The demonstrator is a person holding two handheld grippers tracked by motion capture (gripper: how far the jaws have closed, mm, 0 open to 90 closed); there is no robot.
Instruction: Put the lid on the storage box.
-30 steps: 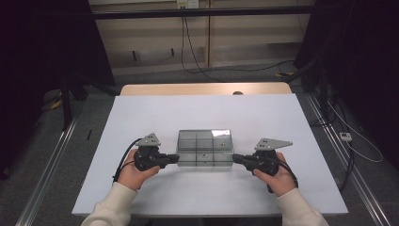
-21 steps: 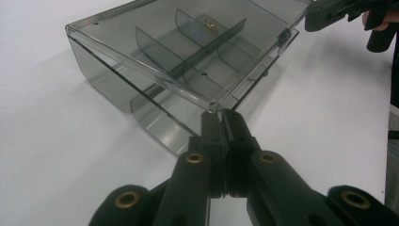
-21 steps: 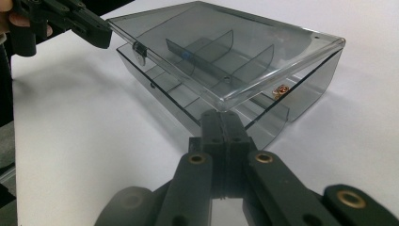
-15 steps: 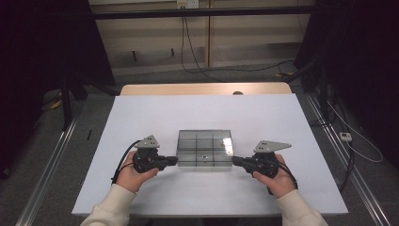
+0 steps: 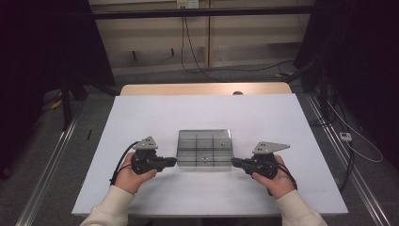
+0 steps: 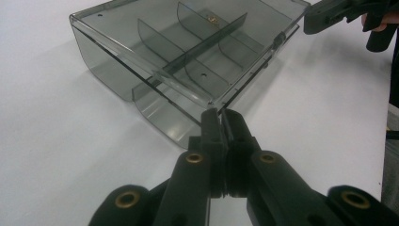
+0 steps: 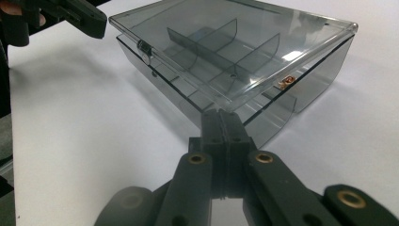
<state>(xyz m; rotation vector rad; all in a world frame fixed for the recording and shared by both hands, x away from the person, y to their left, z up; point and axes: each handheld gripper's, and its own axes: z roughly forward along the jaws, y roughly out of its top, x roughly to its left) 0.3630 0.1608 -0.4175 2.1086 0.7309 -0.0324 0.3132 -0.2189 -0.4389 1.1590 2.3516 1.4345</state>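
Observation:
A smoky clear plastic box (image 5: 204, 149) with dividers lies in the middle of the white table (image 5: 155, 117). Its hinged lid (image 6: 155, 33) stands a little above the base along the near edge, leaving a thin gap (image 7: 263, 106). My left gripper (image 5: 174, 161) is shut, its tips against the lid's near left corner (image 6: 220, 115). My right gripper (image 5: 234, 161) is shut too, tips at the near right corner (image 7: 222, 115). Nothing sits between either pair of jaws. A small brass-coloured piece (image 7: 287, 82) lies in one far compartment.
The white table has bare room on all sides of the box. A wooden strip (image 5: 202, 89) runs along its far edge. Cables (image 5: 357, 146) lie on the floor to the right, and metal rails (image 5: 47, 174) run beside the table.
The bright glare on the lid has slid from its far right corner toward the middle and faded, so the lid's tilt has changed slightly. Both hands stay at the near corners.

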